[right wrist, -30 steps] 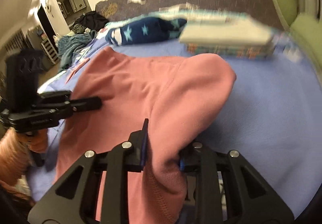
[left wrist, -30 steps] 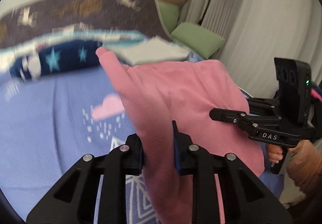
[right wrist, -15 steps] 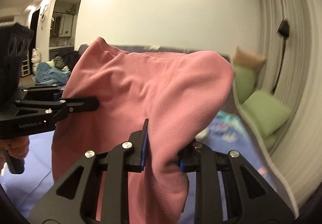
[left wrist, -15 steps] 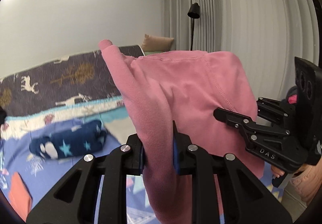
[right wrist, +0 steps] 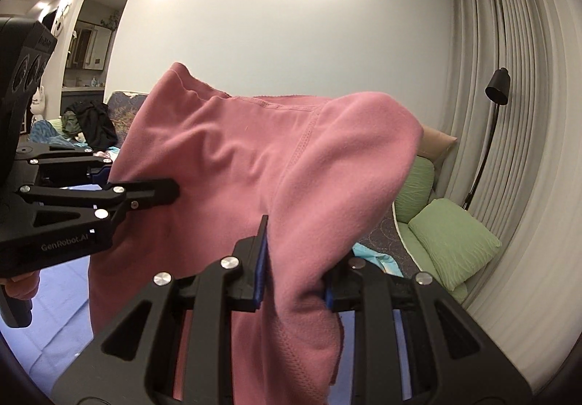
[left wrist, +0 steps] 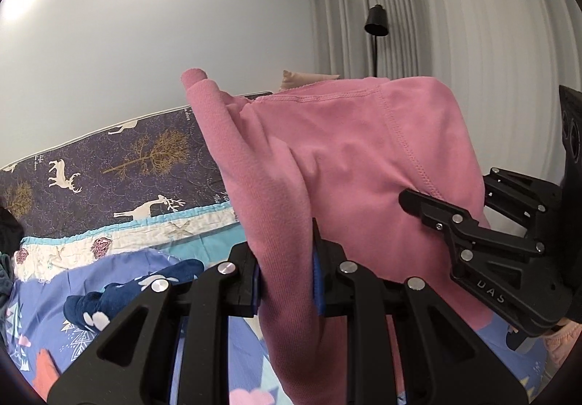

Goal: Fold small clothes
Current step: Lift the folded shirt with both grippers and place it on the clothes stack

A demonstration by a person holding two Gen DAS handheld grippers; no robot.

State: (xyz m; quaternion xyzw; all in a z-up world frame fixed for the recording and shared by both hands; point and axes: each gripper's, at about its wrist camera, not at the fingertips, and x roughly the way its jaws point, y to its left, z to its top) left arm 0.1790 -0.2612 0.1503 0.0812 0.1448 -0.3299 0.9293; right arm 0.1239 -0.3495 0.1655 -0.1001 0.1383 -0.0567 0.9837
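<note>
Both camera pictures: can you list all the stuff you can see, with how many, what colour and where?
garment: one, pink, held up in the air between both grippers
bedsheet: one, purple-blue with prints, on the bed below
starry cloth: one, navy with white shapes, lying on the bedsheet
quilt: one, dark with deer and trees, at the back of the bed
cushions: two, green, by the curtain
lamp: one, black, standing in front of the curtain
curtain: one, grey-white, right side
clothes pile: dark, far left
left gripper: black, shut on the garment
right gripper: black, shut on the garment
</note>
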